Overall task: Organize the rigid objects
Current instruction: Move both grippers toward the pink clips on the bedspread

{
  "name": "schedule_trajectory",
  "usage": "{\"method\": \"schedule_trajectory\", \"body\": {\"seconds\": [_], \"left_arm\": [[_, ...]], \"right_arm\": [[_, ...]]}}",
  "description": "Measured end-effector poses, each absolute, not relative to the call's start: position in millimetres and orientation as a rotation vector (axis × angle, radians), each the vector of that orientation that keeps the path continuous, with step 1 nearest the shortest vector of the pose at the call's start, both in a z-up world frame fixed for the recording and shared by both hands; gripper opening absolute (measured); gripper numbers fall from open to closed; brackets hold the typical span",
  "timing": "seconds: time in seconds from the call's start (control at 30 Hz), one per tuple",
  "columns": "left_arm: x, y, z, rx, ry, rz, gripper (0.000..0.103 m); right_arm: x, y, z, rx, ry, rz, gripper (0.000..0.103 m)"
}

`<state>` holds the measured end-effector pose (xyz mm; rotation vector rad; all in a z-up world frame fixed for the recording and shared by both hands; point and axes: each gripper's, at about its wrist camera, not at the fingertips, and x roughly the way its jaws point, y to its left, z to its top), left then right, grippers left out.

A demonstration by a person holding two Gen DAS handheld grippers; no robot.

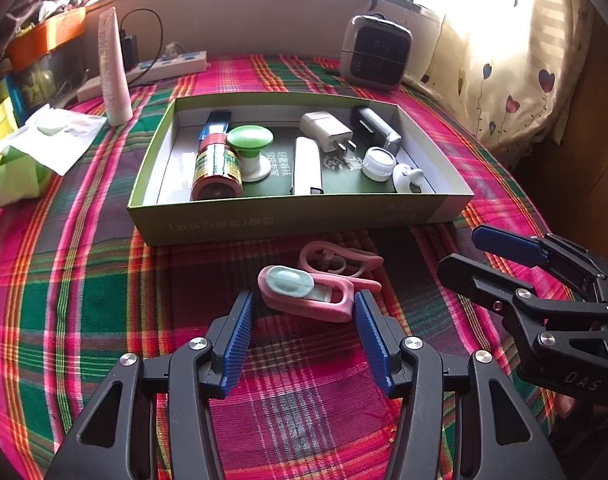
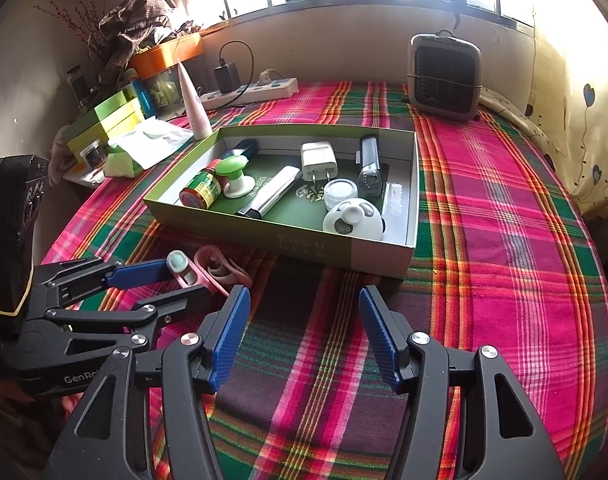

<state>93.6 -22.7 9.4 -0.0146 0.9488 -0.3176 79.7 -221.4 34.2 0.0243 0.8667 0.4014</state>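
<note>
Your left gripper [image 1: 302, 306] is sitting open around the pink clip [image 1: 304, 294] (pads not pressing it), just in front of the box [image 1: 300, 216]; your right gripper [image 2: 304, 304] is hanging open over bare cloth [image 2: 504, 240].

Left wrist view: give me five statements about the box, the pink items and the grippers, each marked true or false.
1. The pink clip lies on the cloth outside the green box. True.
2. The left gripper is clamped on the pink clip. False: its jaws stand open around it.
3. The white charger plug lies inside the box. True.
4. The right gripper holds the jar. False: it is open and holds nothing.
5. The pink tube lies flat. False: it stands upright.
</note>
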Motion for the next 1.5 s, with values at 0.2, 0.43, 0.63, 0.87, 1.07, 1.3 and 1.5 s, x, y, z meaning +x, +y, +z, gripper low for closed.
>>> {"method": "schedule_trajectory", "body": {"seconds": [0.2, 0.43, 0.63, 0.87, 1.07, 1.3, 1.5], "left_arm": [[92, -10, 11, -0.020, 0.939, -0.285, 0.051], [89, 11, 9, -0.033, 0.941, -0.239, 0.051], [90, 25, 8, -0.049, 0.941, -0.208, 0.051], [90, 35, 9, -0.071, 0.937, -0.195, 0.051], [88, 42, 9, -0.088, 0.936, -0.190, 0.051], [87, 47, 9, -0.112, 0.936, -0.204, 0.051], [87, 48, 8, -0.113, 0.935, -0.207, 0.051]], "right_arm": [[80, -217, 33, 0.018, 0.874, 0.412, 0.058], [82, -211, 30, 0.007, 0.884, 0.432, 0.058], [82, -198, 28, -0.034, 0.889, 0.472, 0.058], [88, -181, 24, -0.083, 0.901, 0.524, 0.058], [96, -165, 21, -0.136, 0.910, 0.551, 0.058], [105, -151, 15, -0.184, 0.917, 0.554, 0.058], [108, -144, 12, -0.218, 0.918, 0.544, 0.058]]}}
